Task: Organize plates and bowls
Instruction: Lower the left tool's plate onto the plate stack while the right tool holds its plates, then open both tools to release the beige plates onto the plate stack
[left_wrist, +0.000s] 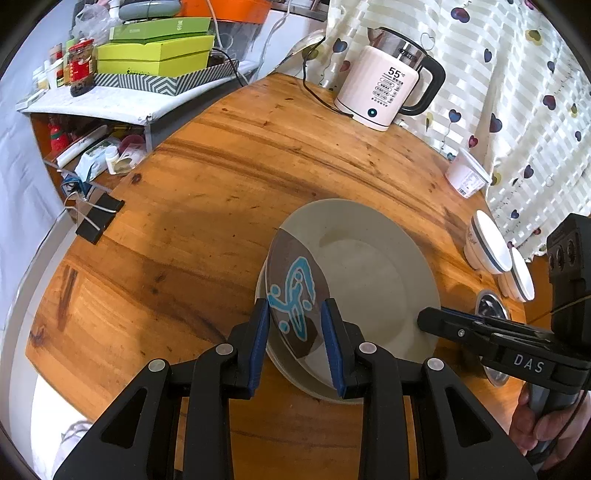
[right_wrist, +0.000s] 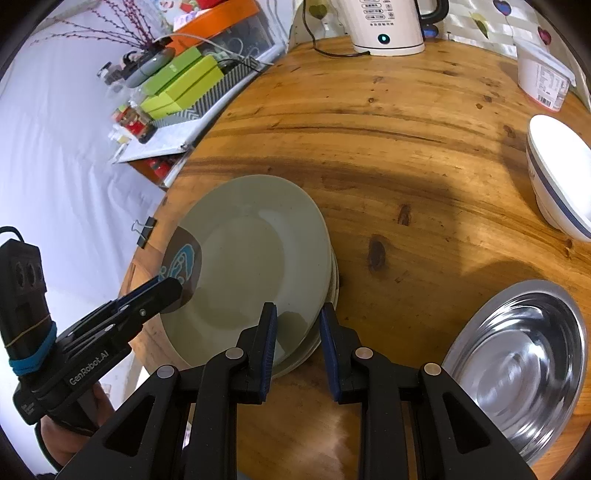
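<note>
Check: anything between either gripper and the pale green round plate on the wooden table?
Nothing visible. The left gripper already pinches the pale green round plate at its brown-and-blue patch; the right gripper pinches the opposite rim.

left gripper (left_wrist: 295, 332) and right gripper (right_wrist: 298, 343) angled down, jaws clamped.
</note>
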